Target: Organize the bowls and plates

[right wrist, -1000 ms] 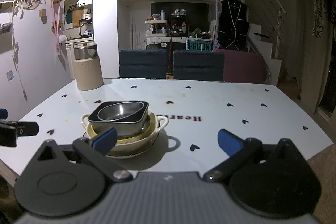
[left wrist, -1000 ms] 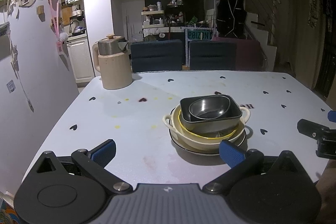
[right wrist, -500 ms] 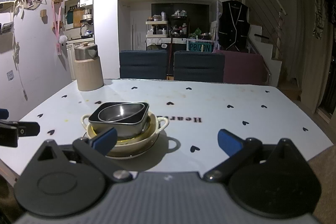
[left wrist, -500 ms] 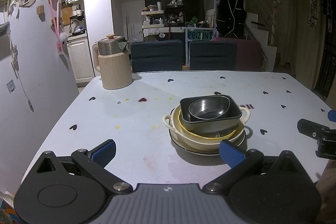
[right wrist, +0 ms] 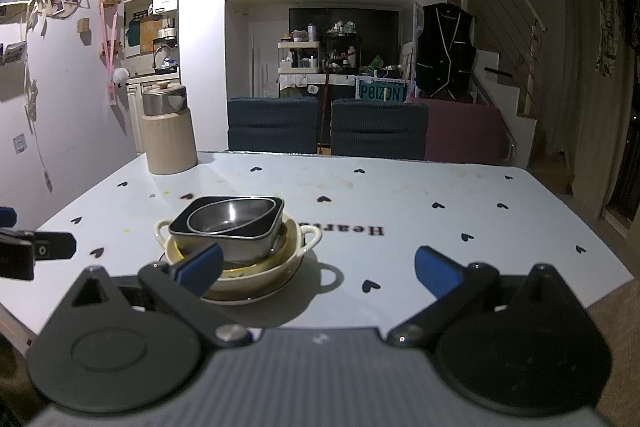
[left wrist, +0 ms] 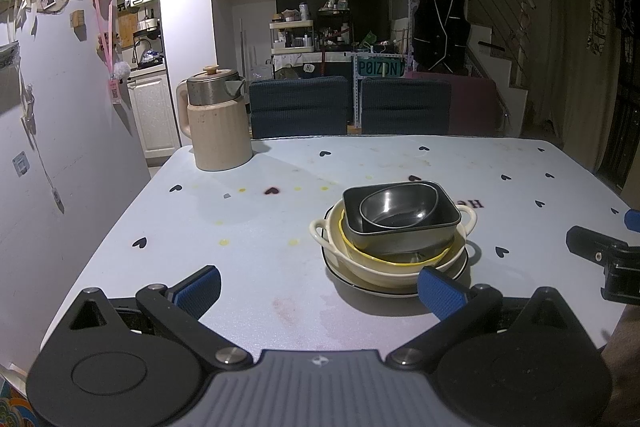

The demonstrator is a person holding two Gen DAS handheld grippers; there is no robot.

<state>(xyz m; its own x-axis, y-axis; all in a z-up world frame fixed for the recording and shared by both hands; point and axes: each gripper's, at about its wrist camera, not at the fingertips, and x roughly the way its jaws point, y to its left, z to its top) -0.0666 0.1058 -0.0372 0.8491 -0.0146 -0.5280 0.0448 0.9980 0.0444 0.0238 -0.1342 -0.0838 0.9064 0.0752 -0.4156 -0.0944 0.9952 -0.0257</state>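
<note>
Left gripper: jaws spread wide, empty; stacked bowls just ahead of right finger. Right gripper: jaws wide, empty; stack ahead of left finger.

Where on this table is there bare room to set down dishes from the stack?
The table is bare between the kettle and the stacked dishes, and wide open right of the stack, past the "Heart" lettering toward the far edge. The near edge is crowded: the left claw and right claw flank the stack.
</note>
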